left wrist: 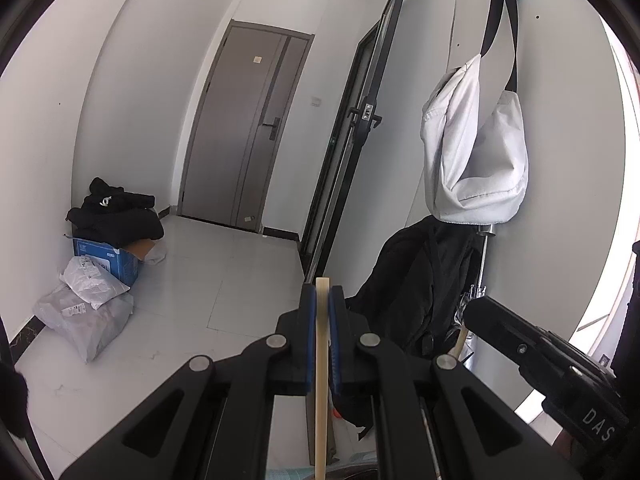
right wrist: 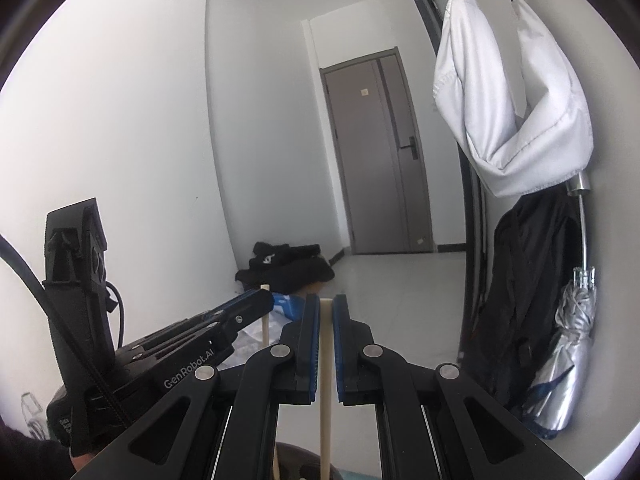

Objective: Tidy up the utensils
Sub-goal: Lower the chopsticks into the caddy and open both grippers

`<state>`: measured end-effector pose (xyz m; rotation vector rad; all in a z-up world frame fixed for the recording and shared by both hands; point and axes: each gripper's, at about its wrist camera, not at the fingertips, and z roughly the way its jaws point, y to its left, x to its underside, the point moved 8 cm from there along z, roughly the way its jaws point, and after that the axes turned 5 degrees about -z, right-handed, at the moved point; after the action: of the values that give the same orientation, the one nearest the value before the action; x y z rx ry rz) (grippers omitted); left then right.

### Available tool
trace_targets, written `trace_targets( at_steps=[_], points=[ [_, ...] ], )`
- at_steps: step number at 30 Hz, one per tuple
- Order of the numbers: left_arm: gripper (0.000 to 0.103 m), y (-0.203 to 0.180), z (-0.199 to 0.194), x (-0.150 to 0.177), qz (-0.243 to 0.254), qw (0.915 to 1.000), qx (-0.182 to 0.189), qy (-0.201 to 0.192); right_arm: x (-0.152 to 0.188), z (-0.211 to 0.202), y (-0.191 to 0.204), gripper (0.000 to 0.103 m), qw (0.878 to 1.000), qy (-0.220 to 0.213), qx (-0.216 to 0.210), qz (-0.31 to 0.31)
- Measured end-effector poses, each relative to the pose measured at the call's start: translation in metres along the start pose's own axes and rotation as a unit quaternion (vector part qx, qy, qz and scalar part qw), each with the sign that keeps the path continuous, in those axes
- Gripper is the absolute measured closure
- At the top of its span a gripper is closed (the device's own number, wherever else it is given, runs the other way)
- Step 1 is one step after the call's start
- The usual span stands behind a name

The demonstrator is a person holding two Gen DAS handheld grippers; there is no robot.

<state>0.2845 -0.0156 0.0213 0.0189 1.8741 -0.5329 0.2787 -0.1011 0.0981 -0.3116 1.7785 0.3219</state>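
Left gripper (left wrist: 322,300) has its blue-padded jaws clamped on a pale wooden stick (left wrist: 321,360), prob. a chopstick, which stands upright between the pads w/ its flat tip poking just above the fingertips and the rest running down out of the bottom of the view. Right gripper (right wrist: 326,312) is in the same state: jaws pressed onto a second pale stick (right wrist: 325,380), upright, tip level w/ the finger ends. In the right wrist view the left gripper (right wrist: 256,304) shows at near left, its stick crossing just under the fingers; in the left wrist view the right gripper (left wrist: 476,310) shows at near right w/ a bit of stick below it. So the two tools sit side by side, close but not touching. Background: grey door (left wrist: 244,128) far centre, white tote bag (left wrist: 476,148) hanging on the right wall, black coat (left wrist: 420,288) below it, folded silver umbrella (right wrist: 568,356) at near right. Far left on the tiled floor (left wrist: 224,280): black clothes (left wrist: 116,216) piled on a blue box (left wrist: 108,260), grey parcels (left wrist: 84,312) just nearer. Dark round rim at the bottom edge under the sticks; can't tell what it is.
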Motion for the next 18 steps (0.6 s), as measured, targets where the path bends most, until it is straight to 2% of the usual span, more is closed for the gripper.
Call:
trace_targets(
  at_steps=[12, 18],
  points=[
    [0.100, -0.006, -0.019, 0.010, 0.015, 0.9985, 0.032, 0.041, 0.034, -0.015, 0.006, 0.097, 0.999, 0.041, -0.030, 0.008],
    [0.100, -0.005, -0.030, 0.019, 0.017, 0.9981, 0.018, 0.057, 0.047, -0.021, 0.019, 0.097, 0.997, 0.064, -0.045, -0.002]
  ],
)
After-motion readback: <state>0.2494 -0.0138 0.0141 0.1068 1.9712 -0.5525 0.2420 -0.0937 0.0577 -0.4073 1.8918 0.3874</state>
